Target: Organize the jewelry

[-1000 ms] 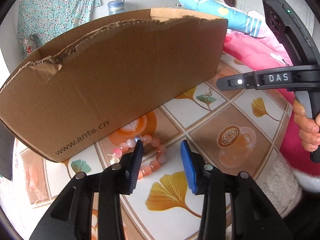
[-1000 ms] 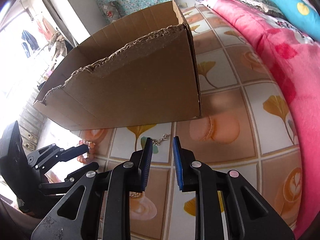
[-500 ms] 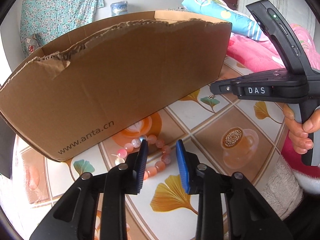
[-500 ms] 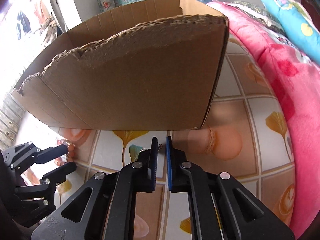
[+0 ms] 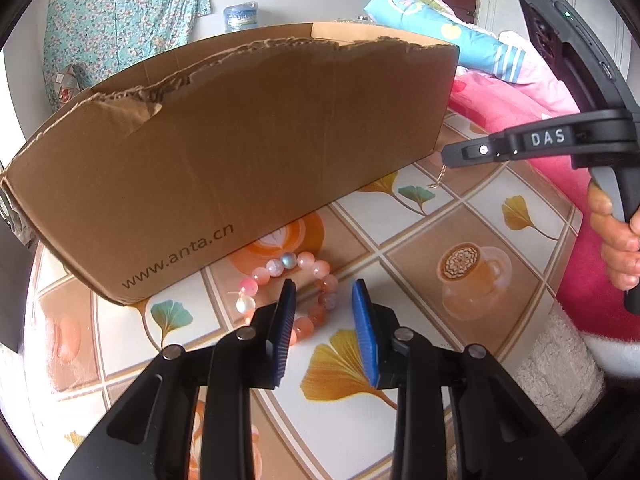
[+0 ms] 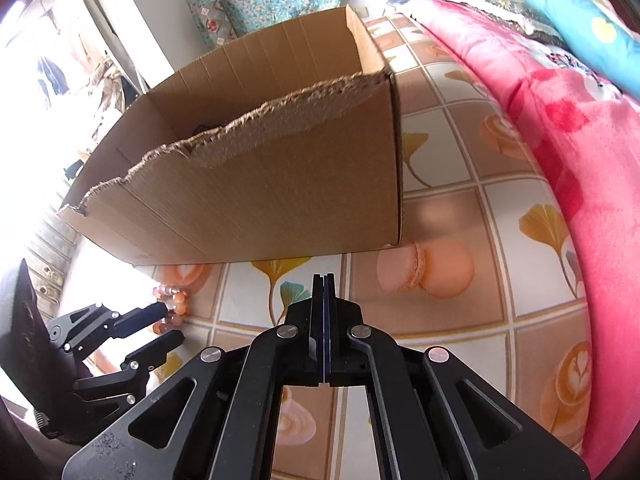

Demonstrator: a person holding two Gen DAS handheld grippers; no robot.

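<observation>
Your left claw [image 5: 324,300] is spread, its blue pads straddling the near side of the pink bead bracelet [image 5: 292,280], which lies flat on the patterned surface [image 5: 500,280] just in front of the torn cardboard box [image 5: 240,160]. One bead sits between the pads; the pads do not grip it. Your right claw [image 6: 324,280] is pressed together, and from the left view a thin gold chain [image 5: 440,176] dangles from its tip, just beside the box's right corner. The pinch itself is hidden between the pads. Pink bedding [image 6: 560,100] lies to the right of your right claw.
</observation>
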